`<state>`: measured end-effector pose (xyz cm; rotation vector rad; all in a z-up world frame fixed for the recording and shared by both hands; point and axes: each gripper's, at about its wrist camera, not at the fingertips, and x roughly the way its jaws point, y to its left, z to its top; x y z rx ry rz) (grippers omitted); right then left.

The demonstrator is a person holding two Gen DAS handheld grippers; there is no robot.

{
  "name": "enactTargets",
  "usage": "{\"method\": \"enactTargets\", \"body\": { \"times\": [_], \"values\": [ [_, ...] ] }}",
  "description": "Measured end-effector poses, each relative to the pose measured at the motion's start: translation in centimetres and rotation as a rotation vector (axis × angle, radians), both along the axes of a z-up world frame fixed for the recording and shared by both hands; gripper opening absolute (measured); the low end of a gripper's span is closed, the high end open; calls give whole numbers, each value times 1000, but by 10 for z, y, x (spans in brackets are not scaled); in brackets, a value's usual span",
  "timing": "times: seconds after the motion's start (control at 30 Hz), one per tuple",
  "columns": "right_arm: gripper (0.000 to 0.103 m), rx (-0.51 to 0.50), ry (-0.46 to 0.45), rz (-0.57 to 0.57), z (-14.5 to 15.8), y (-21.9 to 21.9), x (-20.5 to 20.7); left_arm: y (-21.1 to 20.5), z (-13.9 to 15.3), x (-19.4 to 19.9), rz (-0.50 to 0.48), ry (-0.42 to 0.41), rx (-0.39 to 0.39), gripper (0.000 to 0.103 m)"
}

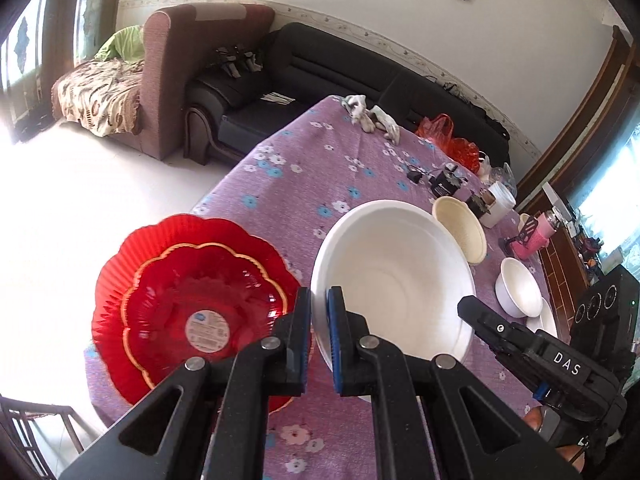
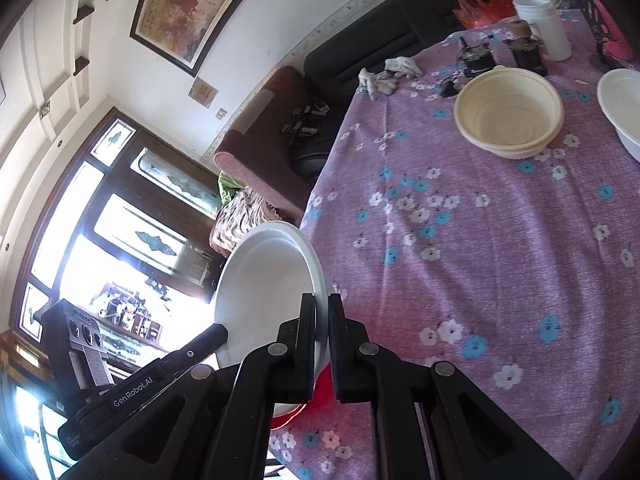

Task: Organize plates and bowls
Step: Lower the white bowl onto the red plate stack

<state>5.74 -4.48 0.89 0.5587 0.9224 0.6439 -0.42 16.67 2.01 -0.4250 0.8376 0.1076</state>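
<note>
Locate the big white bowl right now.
The big white bowl is off the table, pinched at opposite rims by the left gripper and right gripper, beside the red plate.

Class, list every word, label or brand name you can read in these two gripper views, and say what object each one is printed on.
"DAS": white letters on the body of the right gripper, seen from the left wrist.
"GenRobot.AI": white print on the body of the left gripper, seen from the right wrist.
Round sticker on the red plate: print too small to read.
Framed painting: writing along its edge too blurred to read.
</note>
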Motion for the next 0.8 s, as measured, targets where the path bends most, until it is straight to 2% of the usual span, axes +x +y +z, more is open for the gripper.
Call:
{"method": "enactTargets", "body": {
  "times": [0.2,0.4,0.6,0.8],
  "values": [
    [8,-27,6,106,-8,62,-6,46,-3,-26,89,17,36,8],
    [8,-67,49,175,-33,106,-4,79,-26,-38,141,63,29,8],
    [8,-118,103,194,-67,127,5,94,-57,-35,159,122,-3,8],
    [8,-142,130,198,-85,137,11,98,-68,-32,165,142,-12,8]
  ]
}}
